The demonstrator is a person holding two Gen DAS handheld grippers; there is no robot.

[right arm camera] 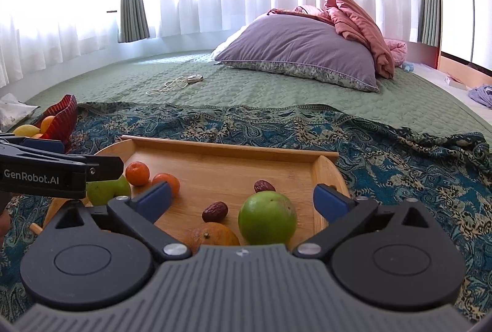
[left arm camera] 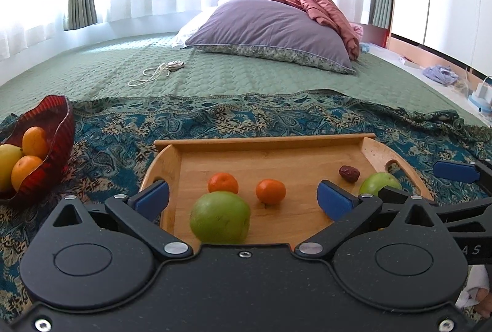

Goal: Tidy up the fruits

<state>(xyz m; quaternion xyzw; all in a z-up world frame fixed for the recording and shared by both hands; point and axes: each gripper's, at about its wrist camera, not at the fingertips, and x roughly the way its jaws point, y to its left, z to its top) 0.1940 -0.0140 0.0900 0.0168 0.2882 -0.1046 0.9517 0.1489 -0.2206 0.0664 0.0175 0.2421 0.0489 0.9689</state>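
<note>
I judge the step in hand as choosing the next fruit. My left gripper (left arm camera: 243,196) and right gripper (right arm camera: 241,198) both stand spread wide, nothing between their pads. On the wooden tray (left arm camera: 264,141) lie two green apples (right arm camera: 267,216), three tangerines (left arm camera: 270,191) and two red dates (right arm camera: 215,211). The red bowl (left arm camera: 58,129), left of the tray, holds citrus. Next I must lower one gripper squarely astride a fruit; the round ones may roll. Legible writing: "GenRobot.AI" on the left gripper's side, seen from the right wrist.

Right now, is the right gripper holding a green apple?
No, the right gripper stands open, and the green apple rests on the wooden tray untouched between its fingers.
</note>
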